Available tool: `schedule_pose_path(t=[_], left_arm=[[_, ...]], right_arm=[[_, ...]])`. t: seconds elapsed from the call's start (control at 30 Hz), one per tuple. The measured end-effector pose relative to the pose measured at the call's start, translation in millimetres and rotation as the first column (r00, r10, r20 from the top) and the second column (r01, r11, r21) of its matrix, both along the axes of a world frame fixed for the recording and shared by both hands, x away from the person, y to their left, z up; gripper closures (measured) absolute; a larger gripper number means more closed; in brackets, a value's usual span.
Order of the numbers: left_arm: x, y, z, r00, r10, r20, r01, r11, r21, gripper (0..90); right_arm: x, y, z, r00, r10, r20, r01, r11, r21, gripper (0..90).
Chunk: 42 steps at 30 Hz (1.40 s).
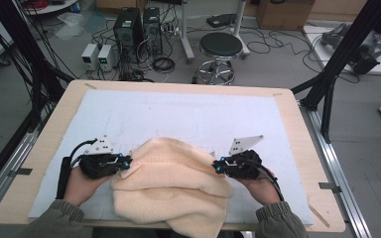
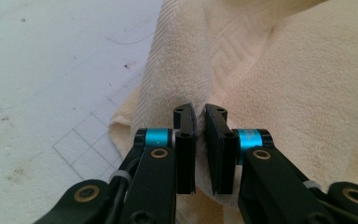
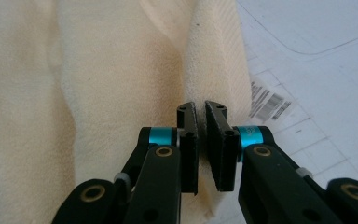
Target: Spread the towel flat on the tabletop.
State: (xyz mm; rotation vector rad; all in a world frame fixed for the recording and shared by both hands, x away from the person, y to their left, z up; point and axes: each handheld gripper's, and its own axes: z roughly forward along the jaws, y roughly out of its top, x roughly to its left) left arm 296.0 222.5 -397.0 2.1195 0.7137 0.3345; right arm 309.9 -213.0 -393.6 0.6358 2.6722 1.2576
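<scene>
Pinching a fold of the cream towel, the left tongs are seen clamped tight, with only a thin ridge of terry cloth pressed between the two black jaws. The right tongs are likewise clenched on a raised edge of the same towel, its cloth squeezed in the narrow gap between the jaws. In the high view the left tongs are held at the towel's left side and the right tongs at its right side, each carried by a hand coming in from the near edge of the counter. The towel is bunched between them at the front of the counter, lifted into a soft mound at the two gripped points, while its lower part is draped over the near edge. A woven key-pattern band is visible on the cloth in the left gripper view. Under the towel a white sheet is spread over the counter, and a barcode label is stuck on it just beside the towel's edge
</scene>
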Motion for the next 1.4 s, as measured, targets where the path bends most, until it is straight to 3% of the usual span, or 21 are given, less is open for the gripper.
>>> schedule_pose_path(t=[0.2,0.33,0.43,0.6,0.67,0.73,0.8,0.87,0.93,1.0,1.07,1.13,1.23,1.4], left_arm=[[1.5,0.8,7.1,0.9997,0.019,0.012,-0.019,0.9994,-0.028,82.3],[3.4,4.5,13.6,0.9958,0.081,0.042,-0.079,0.9955,-0.053,82.4],[5.3,7.6,20.1,0.9875,0.14,0.072,-0.134,0.9873,-0.086,82.3],[6.7,7.8,28.9,0.9657,0.227,0.126,-0.212,0.9691,-0.127,82.1],[7.7,7.5,30.7,0.9588,0.248,0.138,-0.23,0.9636,-0.137,81.7],[9.0,9.2,32.1,0.948,0.282,0.147,-0.258,0.9522,-0.163,81.8],[11.2,9.7,31.7,0.9437,0.299,0.143,-0.272,0.9455,-0.179,82.0],[15.1,8.4,29.3,0.9474,0.291,0.134,-0.27,0.9506,-0.154,82.8],[17.6,7.1,26.1,0.9556,0.27,0.117,-0.255,0.958,-0.132,83.5],[19.2,5.6,22.4,0.9677,0.234,0.093,-0.226,0.9695,-0.096,83.7],[20.6,3.1,16.0,0.9873,0.154,0.038,-0.152,0.9876,-0.038,83.9],[17.3,-0.8,9.5,0.9947,0.1,0.024,-0.1,0.995,-0.002,84.0],[7.3,-3.6,-2.1,0.9997,0.026,-0.004,-0.026,0.9993,0.027,84.5],[-7.5,-0.6,-9.1,0.9999,-0.011,-0.005,0.011,0.9992,0.039,84.7]], right_arm=[[1.6,-4.6,3.3,1.0,-0.001,-0.007,0.001,1.0,0.026,83.6],[3.6,-7.9,9.5,0.9997,-0.014,0.018,0.013,0.999,0.044,83.6],[5.4,-11.2,18.6,0.9984,-0.034,0.045,0.032,0.998,0.055,83.6],[8.1,-13.2,37.7,0.9923,-0.063,0.107,0.055,0.995,0.077,83.6],[9.1,-12.2,42.3,0.9911,-0.068,0.114,0.059,0.995,0.081,83.6],[10.6,-10.9,43.2,0.9896,-0.073,0.124,0.064,0.995,0.071,83.6],[12.2,-10.5,42.7,0.9877,-0.085,0.132,0.076,0.995,0.068,83.6],[14.2,-10.0,42.4,0.9876,-0.092,0.128,0.082,0.994,0.076,83.6],[16.3,-8.4,40.9,0.9878,-0.088,0.128,0.08,0.995,0.065,83.6],[17.2,-8.1,39.4,0.9891,-0.09,0.117,0.084,0.995,0.05,83.6],[18.0,-7.2,35.1,0.992,-0.079,0.099,0.075,0.996,0.04,83.6],[17.4,-5.2,28.5,0.9944,-0.063,0.085,0.062,0.998,0.019,83.6],[11.6,-1.6,16.4,0.9971,-0.039,0.066,0.04,0.999,-0.011,83.6],[-4.1,-2.4,-0.5,0.9993,-0.01,0.035,0.011,1.0,-0.027,83.5]])
